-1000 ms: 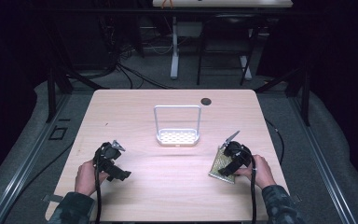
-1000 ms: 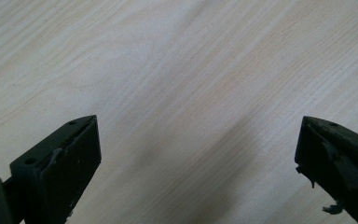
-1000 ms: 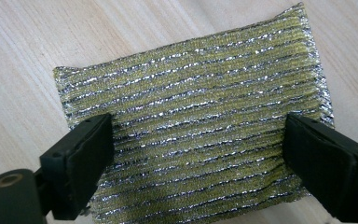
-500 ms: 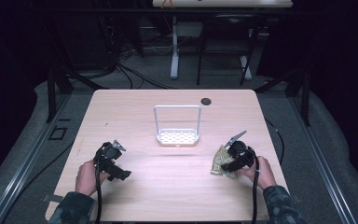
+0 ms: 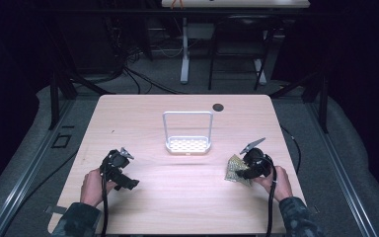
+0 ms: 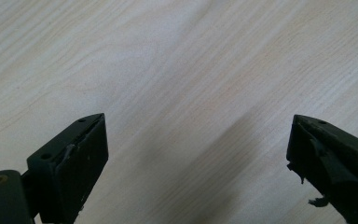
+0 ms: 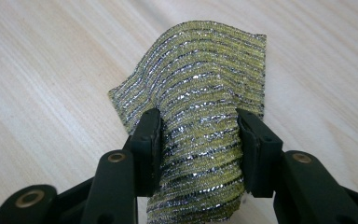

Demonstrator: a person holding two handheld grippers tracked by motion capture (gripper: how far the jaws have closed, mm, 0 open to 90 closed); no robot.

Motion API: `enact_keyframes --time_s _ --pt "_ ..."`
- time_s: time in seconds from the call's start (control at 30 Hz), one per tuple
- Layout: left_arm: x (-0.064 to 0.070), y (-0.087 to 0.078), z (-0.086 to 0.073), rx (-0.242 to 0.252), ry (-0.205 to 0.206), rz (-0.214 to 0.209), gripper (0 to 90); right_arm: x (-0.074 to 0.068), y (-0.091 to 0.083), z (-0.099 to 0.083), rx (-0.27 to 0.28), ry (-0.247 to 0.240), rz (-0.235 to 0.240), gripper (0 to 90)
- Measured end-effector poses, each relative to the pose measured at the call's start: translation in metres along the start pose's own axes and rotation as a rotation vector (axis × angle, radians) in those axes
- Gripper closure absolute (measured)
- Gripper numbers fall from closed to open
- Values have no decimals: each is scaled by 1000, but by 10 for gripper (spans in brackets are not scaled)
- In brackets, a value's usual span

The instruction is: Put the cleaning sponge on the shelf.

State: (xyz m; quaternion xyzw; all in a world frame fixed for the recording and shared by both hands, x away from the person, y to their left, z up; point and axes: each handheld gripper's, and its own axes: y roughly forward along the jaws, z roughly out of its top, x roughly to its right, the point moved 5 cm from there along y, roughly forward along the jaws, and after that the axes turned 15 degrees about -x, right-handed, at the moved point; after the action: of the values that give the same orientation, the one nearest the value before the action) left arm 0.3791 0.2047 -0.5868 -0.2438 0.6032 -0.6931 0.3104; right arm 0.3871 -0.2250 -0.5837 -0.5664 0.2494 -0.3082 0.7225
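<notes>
A yellow-green scouring pad with silver threads (image 7: 205,102) bulges up between the jaws of my right gripper (image 7: 199,140), which is shut on it. In the high view that pad (image 5: 236,168) sits at the table's right, lifted at one side by the right gripper (image 5: 246,170). My left gripper (image 5: 123,180) rests at the table's left front, and in the left gripper view the left gripper (image 6: 196,154) stands open over bare wood with nothing between its jaws.
A white perforated rack with a tall wire hoop (image 5: 188,144) stands at the table's middle. A small dark round hole (image 5: 218,107) marks the table's far edge. The light wood table (image 5: 177,197) has dark floor and cables around it.
The right gripper has closed on the pad and shifted slightly left, bunching and lifting it off its flat position. The left gripper has stayed in place.
</notes>
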Motion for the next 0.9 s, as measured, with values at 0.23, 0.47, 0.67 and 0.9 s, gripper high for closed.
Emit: enact_keyframes --time_s 0.23,0.47,0.67,0.9 --pt "-1 -1 0 7 -6 1 45 -1 -14 -2 50 5 -19 560" --pt "-1 -1 0 9 -6 -2 44 -3 -27 -1 91 19 -30 559" --pt "-1 -2 0 11 -8 -3 44 -6 -32 1 125 22 -46 559" --pt "-1 -1 0 6 -5 -3 47 -5 -40 3 154 35 -44 561"
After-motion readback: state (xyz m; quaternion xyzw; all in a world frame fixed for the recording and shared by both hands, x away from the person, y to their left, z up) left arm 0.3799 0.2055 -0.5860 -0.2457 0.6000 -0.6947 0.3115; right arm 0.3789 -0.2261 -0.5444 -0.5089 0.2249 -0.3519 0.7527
